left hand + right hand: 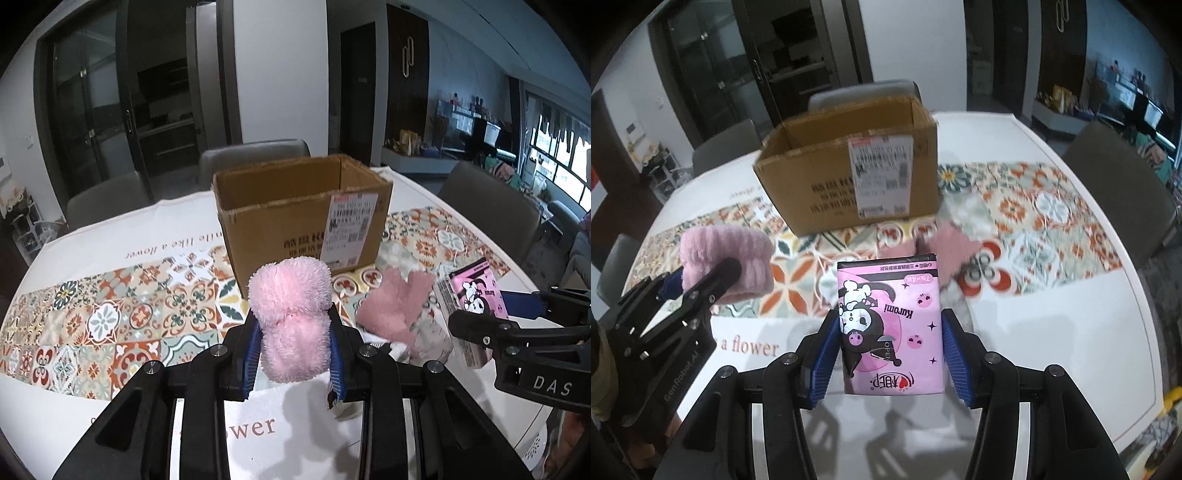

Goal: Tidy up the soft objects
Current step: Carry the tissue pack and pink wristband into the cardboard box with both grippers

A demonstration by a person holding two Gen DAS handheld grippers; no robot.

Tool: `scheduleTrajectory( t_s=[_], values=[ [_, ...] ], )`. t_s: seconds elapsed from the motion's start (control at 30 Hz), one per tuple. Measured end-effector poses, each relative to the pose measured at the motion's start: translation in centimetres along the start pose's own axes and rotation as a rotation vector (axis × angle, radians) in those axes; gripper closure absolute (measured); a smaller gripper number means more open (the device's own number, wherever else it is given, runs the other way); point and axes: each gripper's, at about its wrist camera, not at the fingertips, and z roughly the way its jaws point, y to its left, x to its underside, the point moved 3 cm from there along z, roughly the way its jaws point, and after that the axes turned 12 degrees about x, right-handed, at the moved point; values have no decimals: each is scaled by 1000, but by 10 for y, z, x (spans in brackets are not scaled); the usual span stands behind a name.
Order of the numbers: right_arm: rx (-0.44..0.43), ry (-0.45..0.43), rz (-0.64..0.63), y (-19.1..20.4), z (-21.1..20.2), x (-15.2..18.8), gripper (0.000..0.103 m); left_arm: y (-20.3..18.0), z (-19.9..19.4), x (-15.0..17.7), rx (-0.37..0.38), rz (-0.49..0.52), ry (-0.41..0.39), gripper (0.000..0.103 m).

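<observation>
Two loads: one soft thing in each tool, both held up off the table [110, 225], just short of the cardboard box [295, 210].
Left gripper [295, 343]: jaws narrowed on the pink fluffy roll [290, 314], blue pads pressed into its lower half, so the roll bulges above them.
Right gripper [890, 354]: jaws about half wide, clamped on the long sides of the pink tissue pack [888, 328].
Fluffy roll, handling: likely very light and squashy; it gives under the pads and should not slip much, though a loose end could sag. The present hold across the middle looks sound.
Tissue pack, handling: light, soft inside a glossy wrapper that may slide; a grip on the flat sides, as now, seems best, and a hard squeeze would only crumple it.
Cardboard box: open at the top, flaps gone or folded, shipping label facing the cameras; the inside looks empty as far as it shows.
Left on the table: a pink glove [395, 310] lies between the box and the two tools.
In the way: the box's near wall must be cleared; the two tools hang close side by side and could bump over the opening.
Around: grey chairs [255, 155] behind the table.
</observation>
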Motion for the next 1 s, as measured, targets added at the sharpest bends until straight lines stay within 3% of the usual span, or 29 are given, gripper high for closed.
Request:
scheduleTrajectory(
  t_s=[0.63, 1.0],
  values=[
    [-119, -193, -9, 3, -33, -67, 48, 8, -29, -62, -66, 7, -168, 72],
    [-132, -291, -2, 6, -36, -116, 48, 18, -27, -96, -97, 19, -241, 72]
  ],
)
